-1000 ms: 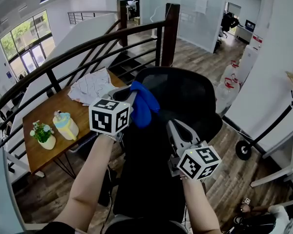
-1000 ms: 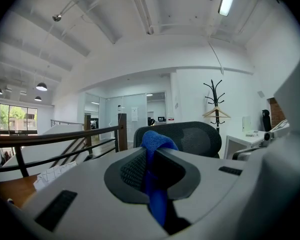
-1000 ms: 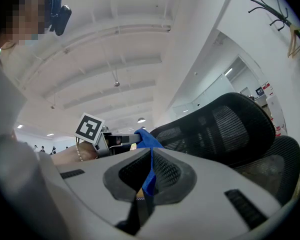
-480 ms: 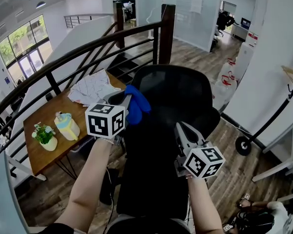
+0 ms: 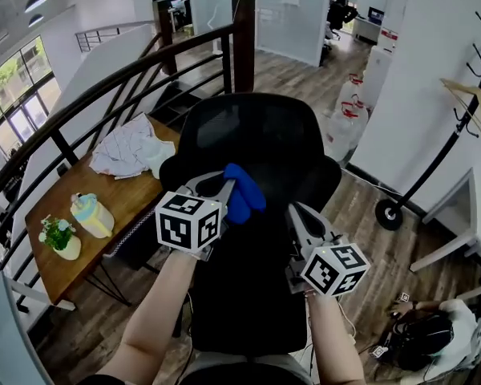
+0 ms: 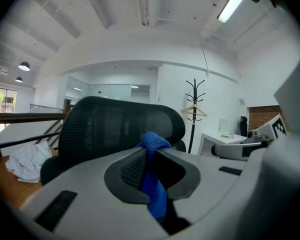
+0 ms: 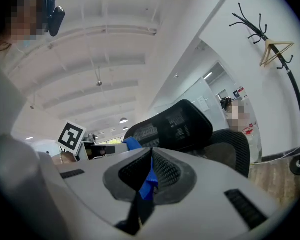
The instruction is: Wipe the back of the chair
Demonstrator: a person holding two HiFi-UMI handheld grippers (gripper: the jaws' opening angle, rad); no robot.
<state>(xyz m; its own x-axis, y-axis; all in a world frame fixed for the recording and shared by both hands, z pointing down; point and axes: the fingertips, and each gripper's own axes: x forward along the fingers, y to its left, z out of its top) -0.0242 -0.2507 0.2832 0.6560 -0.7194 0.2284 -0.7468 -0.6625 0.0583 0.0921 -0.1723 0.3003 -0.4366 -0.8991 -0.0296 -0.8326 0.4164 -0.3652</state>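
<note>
A black mesh office chair [image 5: 256,135] stands in front of me with its back toward me. My left gripper [image 5: 224,187] is shut on a blue cloth [image 5: 244,192], which bulges past the jaw tips against the lower middle of the upper backrest. In the left gripper view the cloth [image 6: 152,144] is pinched between the jaws, with the chair back [image 6: 115,124] just behind. My right gripper [image 5: 298,215] hovers beside it over the chair back, jaws together; a blue sliver shows at their seam in the right gripper view [image 7: 151,156], and I cannot tell what it is.
A wooden table [image 5: 120,207] at the left holds a crumpled white cloth [image 5: 132,147], a potted plant [image 5: 58,237] and a yellow-blue jug [image 5: 90,213]. A dark stair railing [image 5: 144,70] runs behind. A coat stand [image 5: 465,95] is at the right, a person [image 5: 433,335] low right.
My left gripper has carried the blue cloth from the backrest's upper left edge down and rightward to its middle. The right gripper has kept its place beside it.
</note>
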